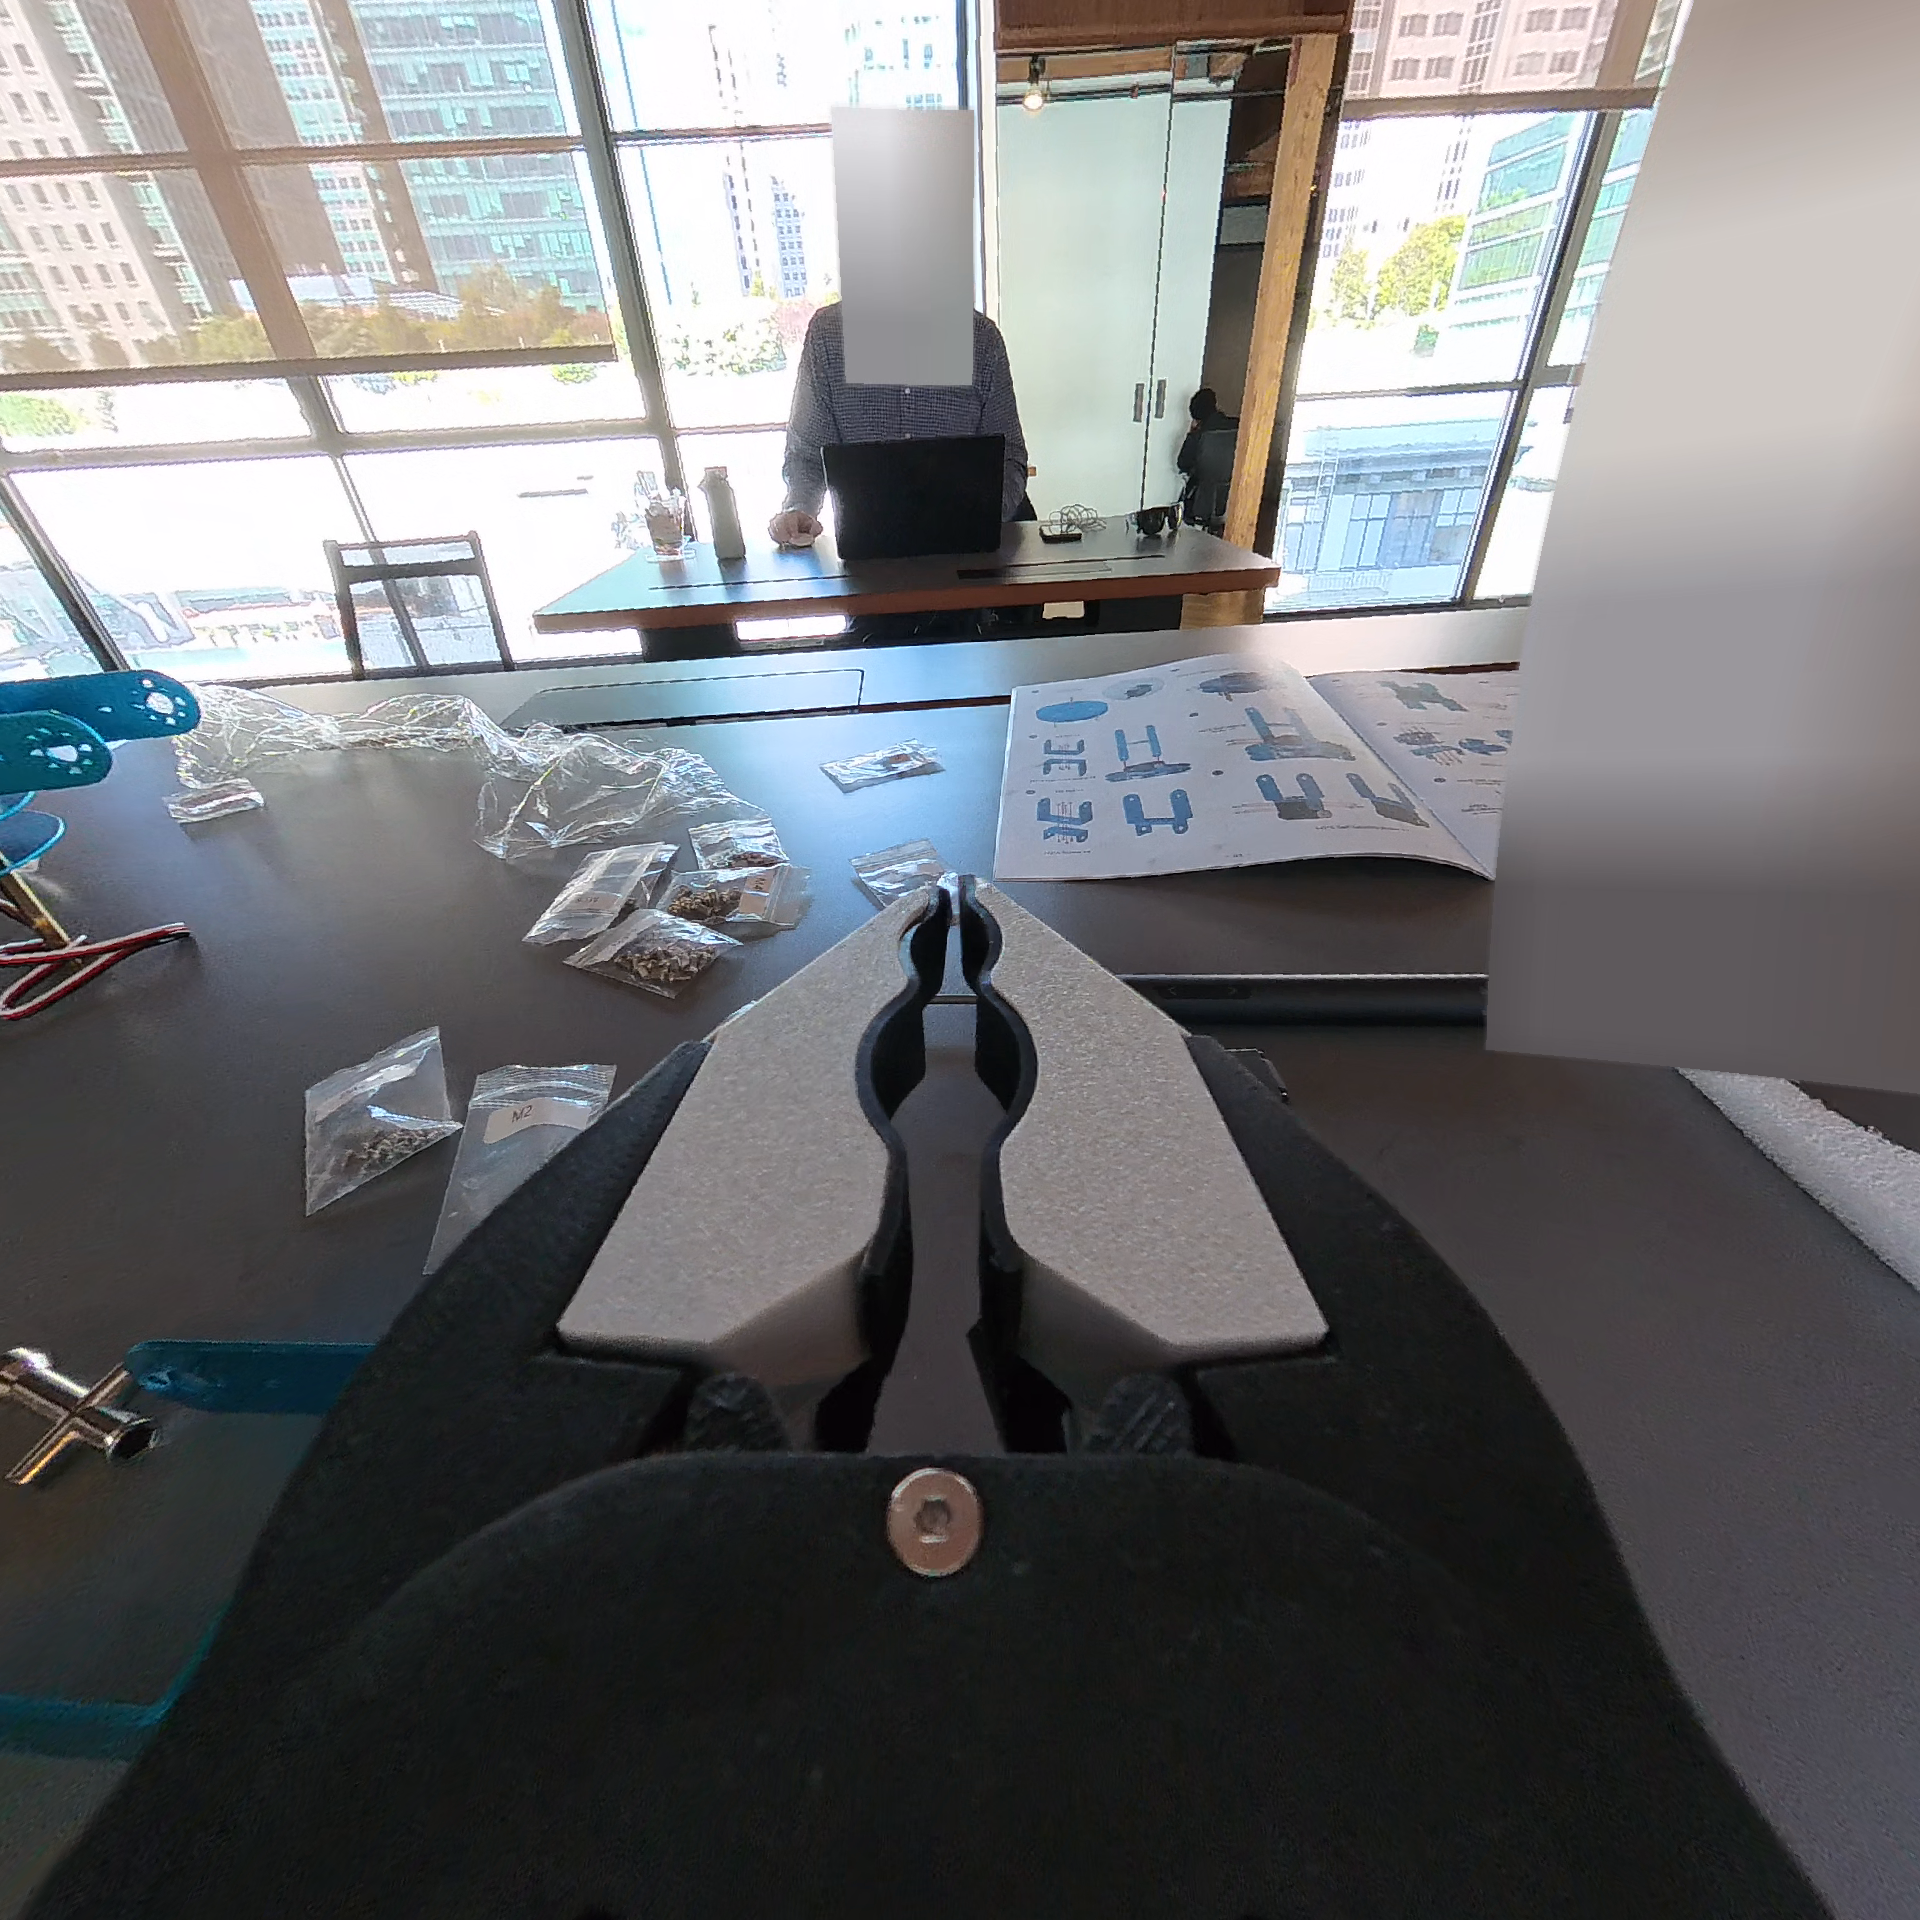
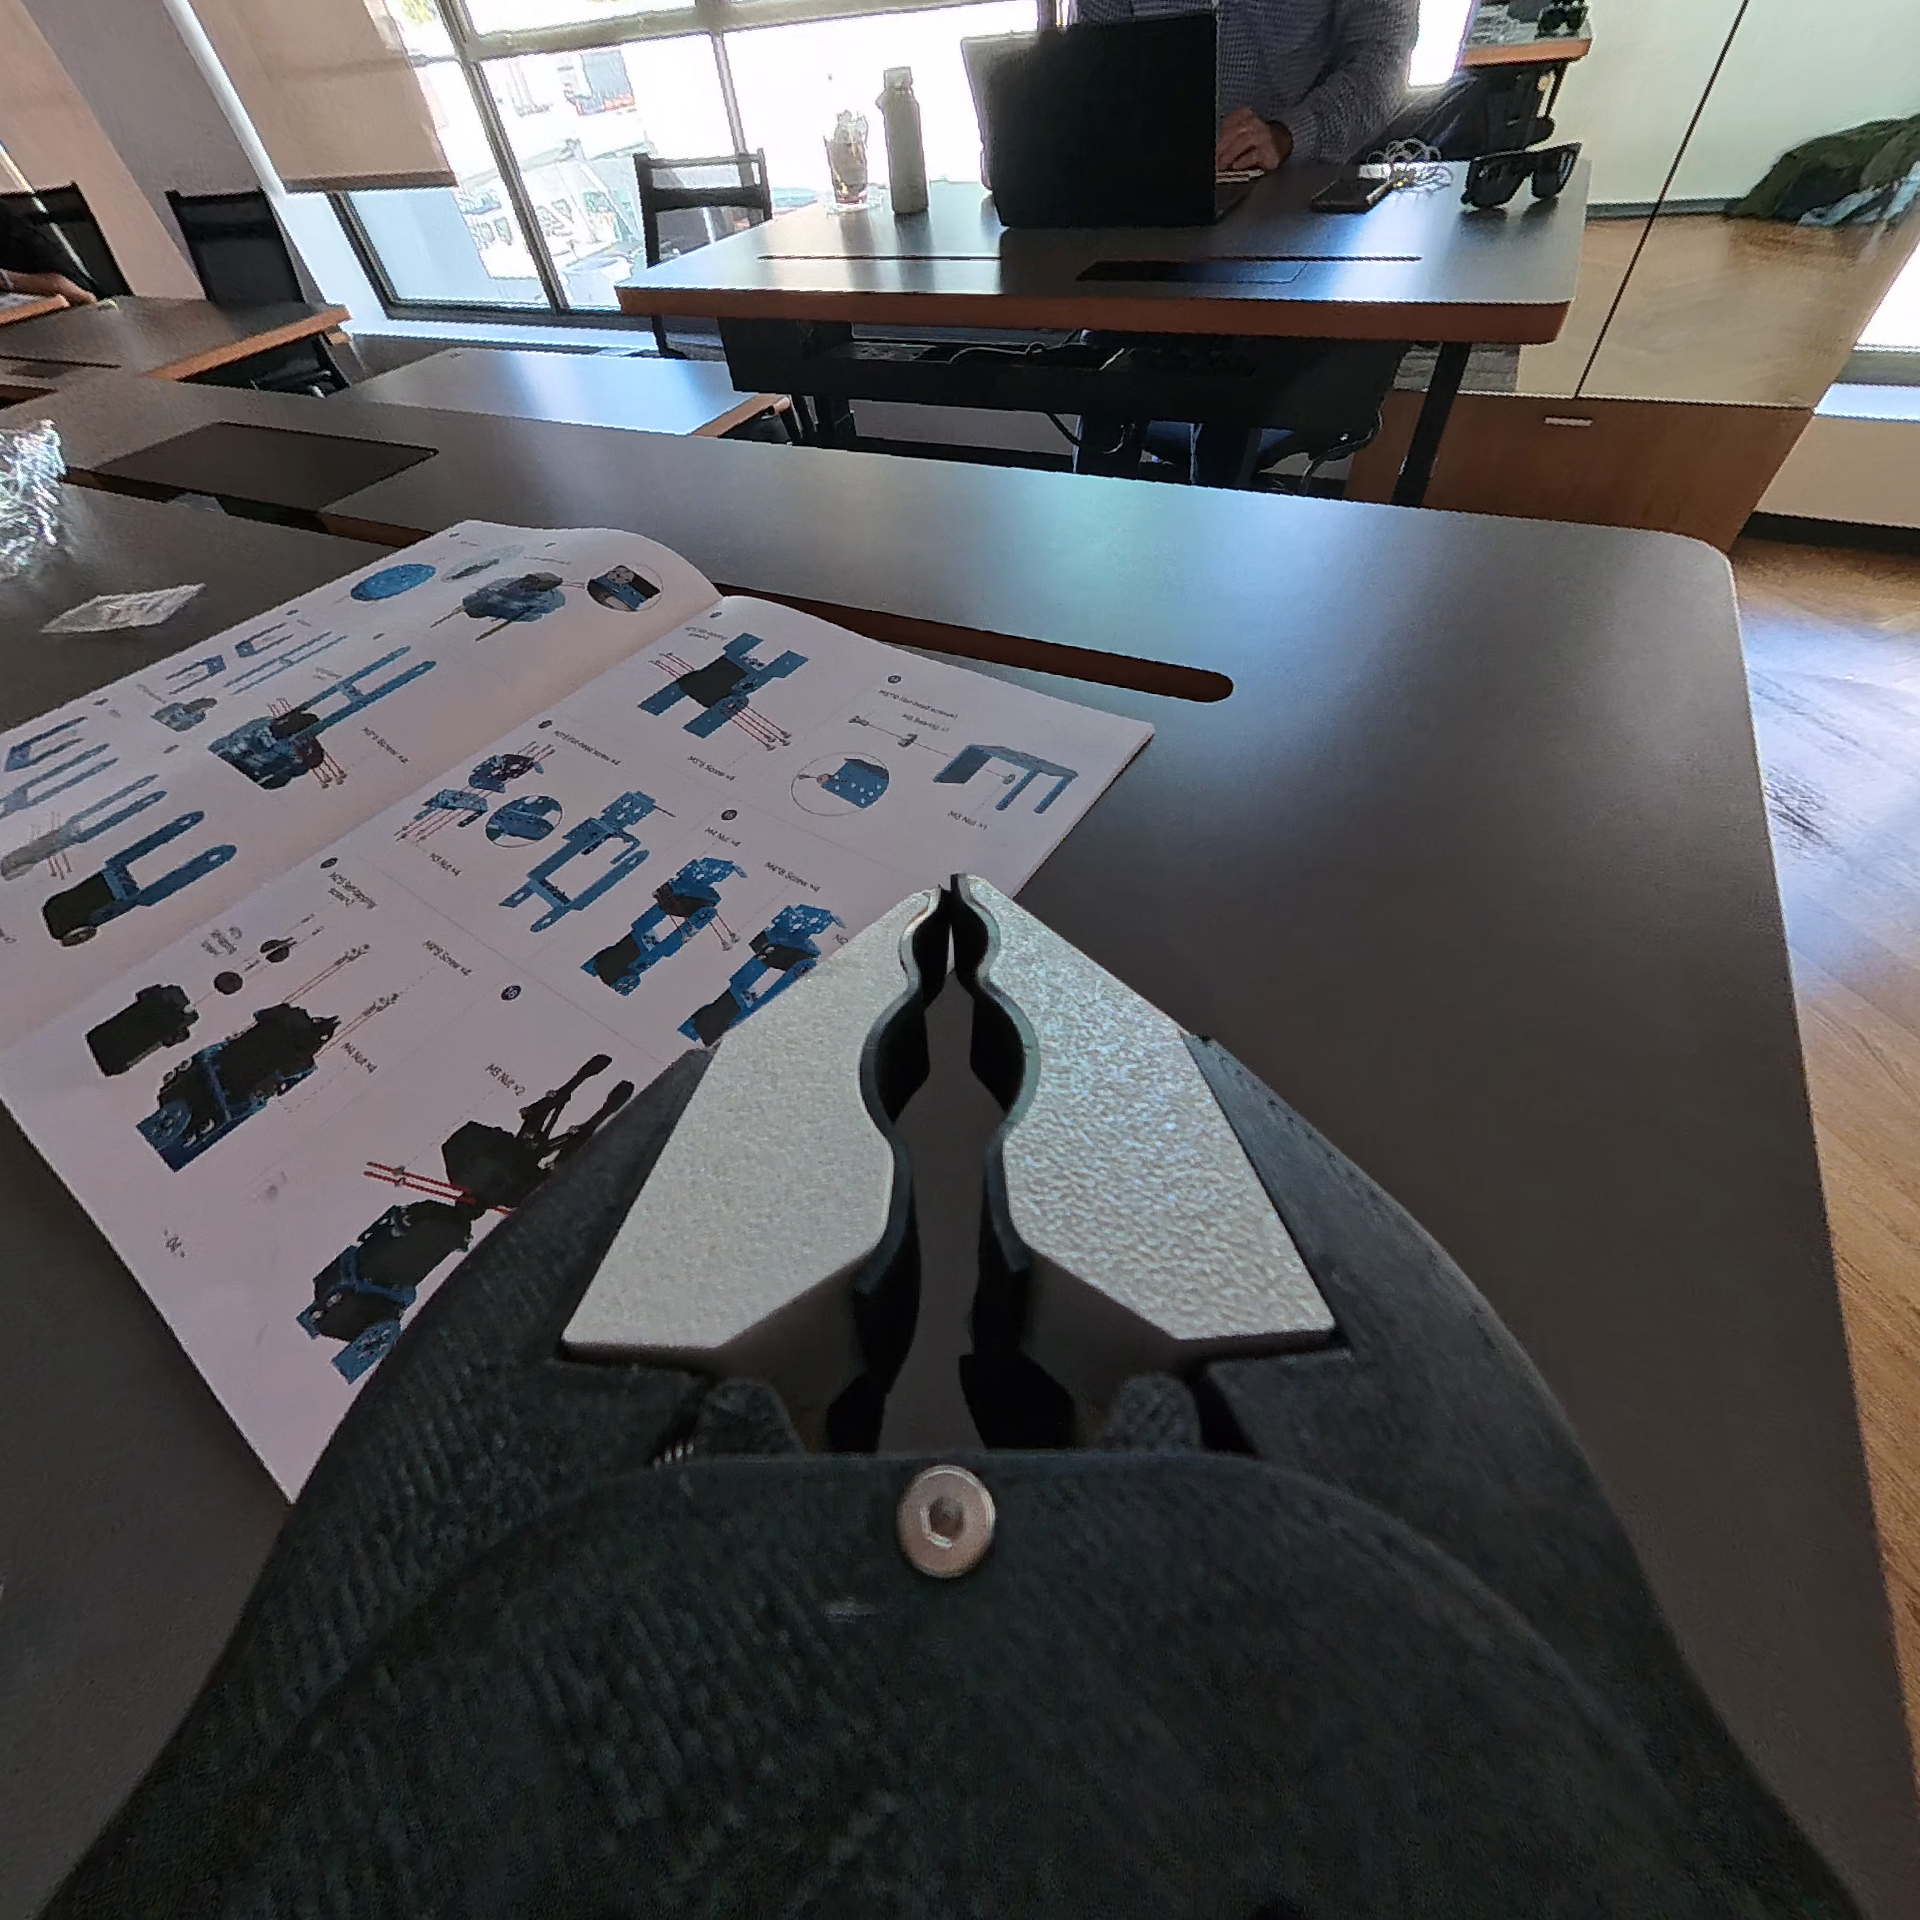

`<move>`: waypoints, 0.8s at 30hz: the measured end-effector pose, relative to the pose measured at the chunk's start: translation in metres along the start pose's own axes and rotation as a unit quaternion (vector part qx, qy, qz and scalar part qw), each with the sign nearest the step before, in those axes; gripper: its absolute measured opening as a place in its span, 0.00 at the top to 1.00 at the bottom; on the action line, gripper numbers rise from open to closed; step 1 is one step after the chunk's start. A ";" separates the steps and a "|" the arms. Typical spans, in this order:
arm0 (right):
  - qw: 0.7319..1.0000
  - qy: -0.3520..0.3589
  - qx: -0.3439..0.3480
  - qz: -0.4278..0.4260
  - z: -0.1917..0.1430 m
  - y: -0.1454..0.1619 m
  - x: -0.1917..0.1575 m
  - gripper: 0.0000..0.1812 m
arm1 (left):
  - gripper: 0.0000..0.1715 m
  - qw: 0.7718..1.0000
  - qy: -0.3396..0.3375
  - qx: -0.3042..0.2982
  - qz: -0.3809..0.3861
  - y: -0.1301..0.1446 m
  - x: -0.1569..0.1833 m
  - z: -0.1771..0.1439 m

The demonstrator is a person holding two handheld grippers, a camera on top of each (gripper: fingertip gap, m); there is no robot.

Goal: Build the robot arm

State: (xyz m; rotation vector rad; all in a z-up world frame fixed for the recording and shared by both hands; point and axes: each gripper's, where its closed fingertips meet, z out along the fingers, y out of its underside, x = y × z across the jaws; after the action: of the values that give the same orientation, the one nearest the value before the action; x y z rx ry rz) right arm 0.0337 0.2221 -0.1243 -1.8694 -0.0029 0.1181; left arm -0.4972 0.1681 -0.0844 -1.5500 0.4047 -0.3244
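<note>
From the left wrist view, the left gripper (image 1: 957,890) is clenched with nothing between its tips, hovering over the dark table (image 1: 1299,1247). Small bags of screws (image 1: 655,956) lie scattered just left of it, crumpled clear plastic (image 1: 540,769) farther off, an open instruction booklet (image 1: 1226,769) far right.

From the right wrist view, the right gripper (image 2: 953,894) is likewise clenched and empty, its tips above the near right edge of the booklet (image 2: 520,831).

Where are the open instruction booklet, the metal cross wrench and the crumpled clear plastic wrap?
open instruction booklet (image 2: 447,831): right wrist view, on its right-hand page.
metal cross wrench (image 1: 68,1405): left wrist view, where its arms cross.
crumpled clear plastic wrap (image 1: 540,774): left wrist view, middle of the wrap.
</note>
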 end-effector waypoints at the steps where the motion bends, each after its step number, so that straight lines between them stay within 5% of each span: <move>1: 1.000 -0.003 0.001 0.001 0.000 0.000 0.000 1.00 | 1.00 1.000 0.002 0.000 0.000 0.000 0.001 0.000; 21: 0.999 0.020 0.041 -0.007 -0.005 -0.007 -0.001 0.93 | 0.93 0.995 0.034 0.069 -0.066 -0.018 0.002 -0.016; 24: 0.996 0.033 0.085 -0.019 -0.026 -0.017 -0.008 0.92 | 0.91 0.996 -0.013 0.013 -0.083 -0.008 -0.018 -0.024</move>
State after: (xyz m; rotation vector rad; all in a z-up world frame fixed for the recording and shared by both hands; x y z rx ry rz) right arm 0.0291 0.2023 -0.0996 -1.7014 0.0168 0.0283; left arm -0.5237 0.1551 -0.0746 -1.5646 0.2516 -0.4359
